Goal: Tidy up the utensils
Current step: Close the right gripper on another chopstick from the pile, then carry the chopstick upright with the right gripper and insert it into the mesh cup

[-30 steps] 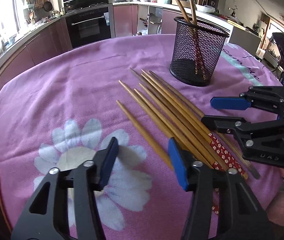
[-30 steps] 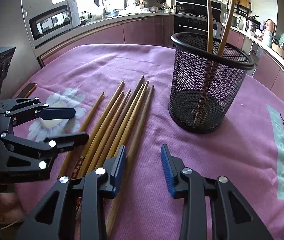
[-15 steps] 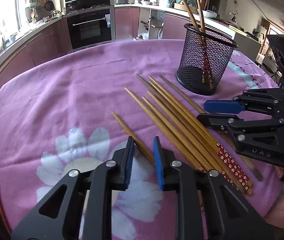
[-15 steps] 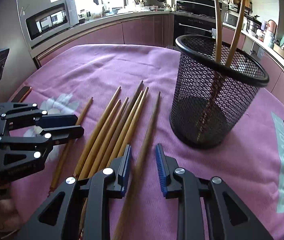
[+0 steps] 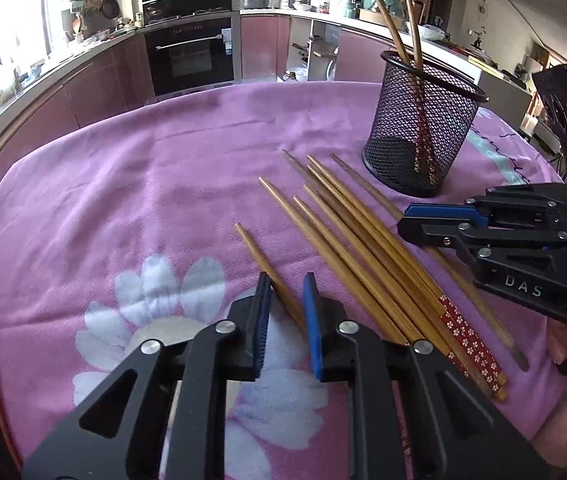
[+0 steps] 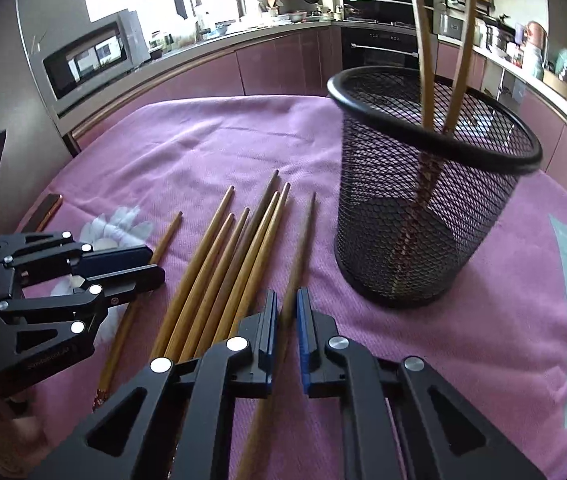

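Several wooden chopsticks (image 5: pixel 347 236) lie side by side on the pink cloth; they also show in the right wrist view (image 6: pixel 219 272). My left gripper (image 5: pixel 286 288) has closed around the leftmost, separate chopstick (image 5: pixel 261 264). My right gripper (image 6: pixel 286 308) is shut on the rightmost chopstick (image 6: pixel 303 240), nearest the holder. A black mesh holder (image 5: pixel 423 128) stands upright beyond them with two chopsticks (image 6: pixel 443 40) in it. Each gripper shows in the other's view, the right one (image 5: pixel 423 224) and the left one (image 6: pixel 147 264).
The round table has a pink cloth (image 5: pixel 143 184) with a white flower print. A dark phone-like object (image 6: pixel 45 212) lies at the cloth's left edge. Kitchen counters and an oven (image 5: pixel 191 52) stand behind.
Both grippers went from wide open to closed around a chopstick each. Both moved forward over the chopsticks, the right one closer to the holder.
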The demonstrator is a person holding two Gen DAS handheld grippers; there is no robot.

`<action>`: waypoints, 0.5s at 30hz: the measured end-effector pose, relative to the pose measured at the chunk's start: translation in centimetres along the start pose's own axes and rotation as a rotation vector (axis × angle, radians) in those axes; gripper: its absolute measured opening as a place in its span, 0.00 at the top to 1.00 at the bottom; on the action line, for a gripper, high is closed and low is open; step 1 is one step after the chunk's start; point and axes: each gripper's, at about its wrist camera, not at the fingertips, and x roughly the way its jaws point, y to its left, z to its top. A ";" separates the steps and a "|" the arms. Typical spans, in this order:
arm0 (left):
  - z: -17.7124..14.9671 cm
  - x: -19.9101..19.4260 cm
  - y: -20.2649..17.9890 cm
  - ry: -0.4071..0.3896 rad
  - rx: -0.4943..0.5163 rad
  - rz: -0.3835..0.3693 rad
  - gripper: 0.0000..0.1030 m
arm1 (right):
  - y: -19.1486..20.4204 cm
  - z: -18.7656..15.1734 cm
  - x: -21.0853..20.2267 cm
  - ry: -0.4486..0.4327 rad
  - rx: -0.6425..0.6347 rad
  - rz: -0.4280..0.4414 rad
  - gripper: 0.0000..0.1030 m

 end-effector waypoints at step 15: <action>0.1 -2.8 0.5 -0.055 -0.047 -0.072 0.93 | -0.4 -1.1 -4.3 -0.091 0.024 0.112 0.95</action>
